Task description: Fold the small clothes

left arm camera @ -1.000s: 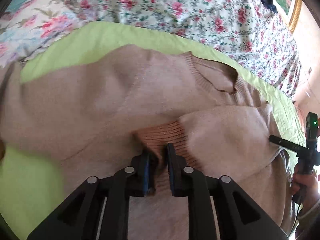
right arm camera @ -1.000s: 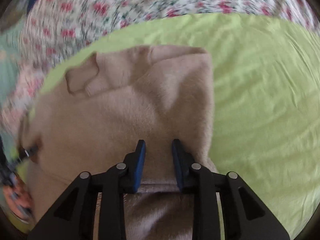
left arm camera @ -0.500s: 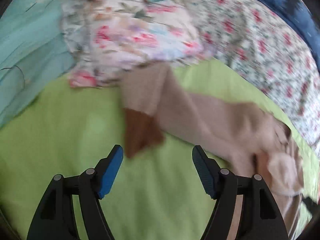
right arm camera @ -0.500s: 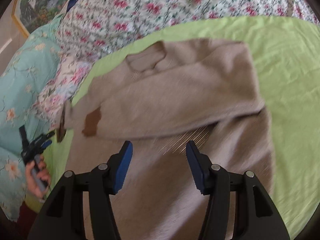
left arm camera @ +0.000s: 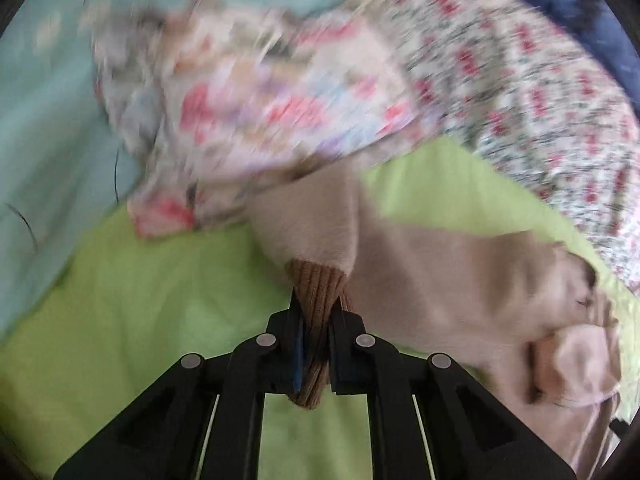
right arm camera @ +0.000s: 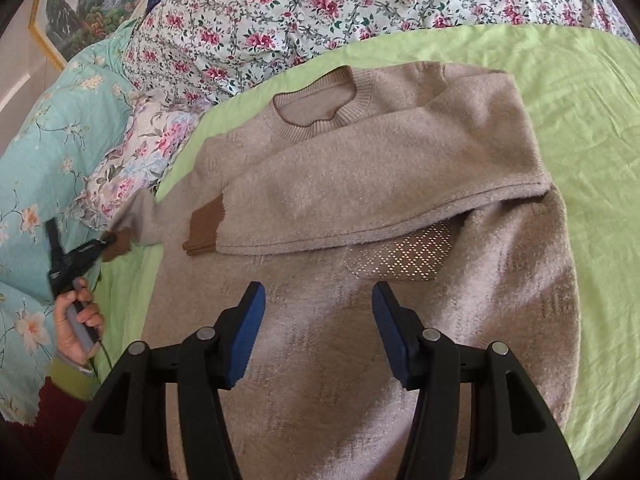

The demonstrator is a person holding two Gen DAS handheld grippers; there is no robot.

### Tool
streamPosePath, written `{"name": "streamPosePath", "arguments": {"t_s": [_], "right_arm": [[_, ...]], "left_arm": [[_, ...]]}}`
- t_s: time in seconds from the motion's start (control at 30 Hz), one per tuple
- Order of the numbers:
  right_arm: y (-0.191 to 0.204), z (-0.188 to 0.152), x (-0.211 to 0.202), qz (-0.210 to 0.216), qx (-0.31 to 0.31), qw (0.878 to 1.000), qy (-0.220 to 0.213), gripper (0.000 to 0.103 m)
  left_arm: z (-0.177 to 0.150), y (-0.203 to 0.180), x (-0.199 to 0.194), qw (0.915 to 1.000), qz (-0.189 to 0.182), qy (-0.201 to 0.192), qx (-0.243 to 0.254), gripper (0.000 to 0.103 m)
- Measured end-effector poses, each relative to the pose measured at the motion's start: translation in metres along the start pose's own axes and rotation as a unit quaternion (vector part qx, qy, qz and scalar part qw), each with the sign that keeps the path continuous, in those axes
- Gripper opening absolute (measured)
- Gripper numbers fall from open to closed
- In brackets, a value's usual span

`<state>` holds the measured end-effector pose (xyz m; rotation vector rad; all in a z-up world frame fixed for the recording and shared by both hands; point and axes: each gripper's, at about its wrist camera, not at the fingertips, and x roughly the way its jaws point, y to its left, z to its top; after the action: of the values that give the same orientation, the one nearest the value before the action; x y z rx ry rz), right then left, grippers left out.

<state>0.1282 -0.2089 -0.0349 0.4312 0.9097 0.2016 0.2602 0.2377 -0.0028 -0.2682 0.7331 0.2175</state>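
Sweater (right arm camera: pixel 360 208), beige with brown ribbed cuffs, lies spread on the green sheet (right arm camera: pixel 580 128), its neckline (right arm camera: pixel 316 100) toward the sheet's far edge where the flowered bedding (right arm camera: pixel 320 4) begins. One sleeve (right arm camera: pixel 380 184) is already laid across the chest, its cuff (right arm camera: pixel 206 228) resting near the opposite side seam, which keeps that side tucked inside the body's outline. My left tongs (left arm camera: pixel 316 344) are clamped narrow on the brown cuff (left arm camera: pixel 318 292) of the other sleeve (left arm camera: pixel 312 220), which runs out toward the sheet's edge beside a flowered pillow (left arm camera: pixel 248 100). I hold it by the cuff because the ribbing is firm and gives me the whole sleeve to swing. In the right wrist view the left tongs (right arm camera: pixel 100 246) show at that same cuff, with my hand (right arm camera: pixel 78 320) below on the handle. My right tongs (right arm camera: pixel 316 332) stand half wide with nothing between the pads, hovering over the lower body of the sweater; I judge they wait there to pin the cloth down. The next step, as I see it, is carrying this sleeve over the chest, and a loose body could drag along.
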Motion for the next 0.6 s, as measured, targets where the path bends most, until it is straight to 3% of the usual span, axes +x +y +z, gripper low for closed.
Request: {"name": "streamPosePath", "arguments": {"t_s": [0.17,0.27,0.37,0.6], "right_arm": [[-0.008,-0.002,-0.014,0.000,0.010,1.000,-0.012,0.057],[-0.015,-0.005,-0.025,0.001,0.021,1.000,-0.023,0.057],[-0.026,-0.007,-0.036,-0.001,0.032,0.999,-0.033,0.057],[-0.056,-0.013,-0.055,-0.014,0.063,0.997,-0.049,0.057]], "left_arm": [[0.009,-0.057,-0.067,0.9939,-0.080,-0.050,0.057,0.007],[0.005,-0.108,-0.099,0.9822,-0.146,-0.059,0.102,0.007],[-0.006,-0.168,-0.111,0.9652,-0.220,-0.042,0.135,0.007],[-0.041,-0.300,-0.077,0.9325,-0.308,0.030,0.187,0.008]]}}
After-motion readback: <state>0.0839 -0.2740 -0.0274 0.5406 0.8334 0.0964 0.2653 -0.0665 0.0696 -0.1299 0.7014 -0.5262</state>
